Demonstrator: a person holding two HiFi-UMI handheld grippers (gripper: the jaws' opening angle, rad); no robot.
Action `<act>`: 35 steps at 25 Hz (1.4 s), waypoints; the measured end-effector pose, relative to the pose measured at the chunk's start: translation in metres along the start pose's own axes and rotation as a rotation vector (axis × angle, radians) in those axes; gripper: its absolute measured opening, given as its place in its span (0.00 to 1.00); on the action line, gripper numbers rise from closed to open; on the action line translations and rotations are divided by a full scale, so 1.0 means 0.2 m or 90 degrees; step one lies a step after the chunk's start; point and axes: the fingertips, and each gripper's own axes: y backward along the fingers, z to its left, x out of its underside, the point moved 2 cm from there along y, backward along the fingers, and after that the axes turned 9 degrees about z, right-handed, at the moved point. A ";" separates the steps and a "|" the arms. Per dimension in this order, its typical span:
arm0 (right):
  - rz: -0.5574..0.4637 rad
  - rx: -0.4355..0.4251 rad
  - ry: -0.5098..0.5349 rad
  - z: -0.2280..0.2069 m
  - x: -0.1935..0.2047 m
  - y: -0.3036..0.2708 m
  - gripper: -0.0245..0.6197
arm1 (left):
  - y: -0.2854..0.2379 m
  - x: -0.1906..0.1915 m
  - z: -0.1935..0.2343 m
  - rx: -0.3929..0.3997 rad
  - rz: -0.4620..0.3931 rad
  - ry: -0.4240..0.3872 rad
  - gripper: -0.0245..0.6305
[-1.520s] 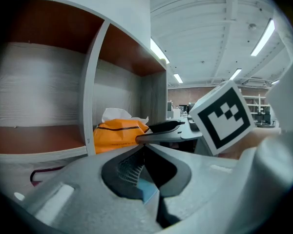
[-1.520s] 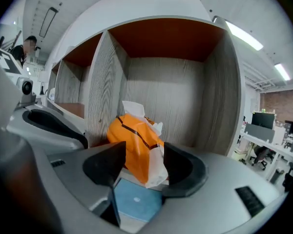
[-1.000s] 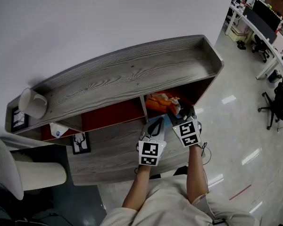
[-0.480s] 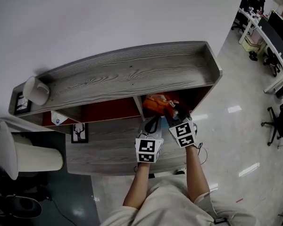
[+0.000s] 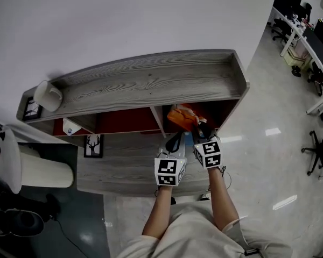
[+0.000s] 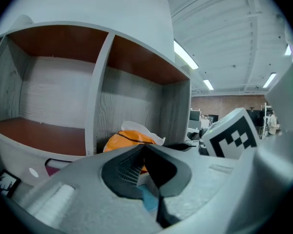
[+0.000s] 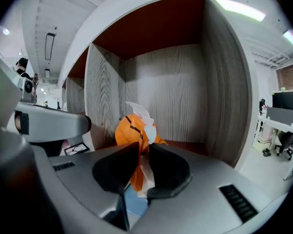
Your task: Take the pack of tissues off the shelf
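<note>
At the far left a white mug (image 5: 47,95) lies on its side on the top board of the shelf (image 5: 151,82). Below it, a small picture with a deer (image 5: 93,144) stands on the lower board.

The left gripper (image 6: 142,150) hovers in front of the divider. Its jaws are together and hold nothing; the pack is only seen behind them.

The pack of tissues (image 7: 132,128) sits in the right compartment, on the reddish-brown floor, just beside the upright divider.

The right gripper (image 7: 142,155) is at the pack. Its jaws are closing, and the near end of the orange wrap, with a white tissue, is pinched between them.

The step in hand seems to be securing the grip before pulling out. The wrap looks thin, soft and crinkled, so a hold on the loose end alone may slip or tear. It is probably better to let the jaws finish closing, and then to draw the pack straight out toward the person. It should be kept away from the divider on its left and the side wall on its right. The left gripper should remain aside.

The shelf boards are grey with a strong wood grain, flat and hard, and the top board has a raised rim. The pack is rounded and bulging, a glossy orange with dark lines, and one tissue stands up from it.
</note>
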 end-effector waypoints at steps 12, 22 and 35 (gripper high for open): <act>-0.012 -0.001 0.025 0.01 0.02 0.11 0.08 | 0.13 0.06 0.01 -0.058 -0.005 0.033 0.05; -0.013 -0.042 0.062 0.06 0.02 0.20 0.08 | 0.28 0.12 -0.04 -0.120 -0.019 0.058 0.05; -0.047 -0.128 0.138 0.06 0.07 0.42 0.08 | 0.46 0.31 -0.14 -0.250 -0.031 0.103 0.05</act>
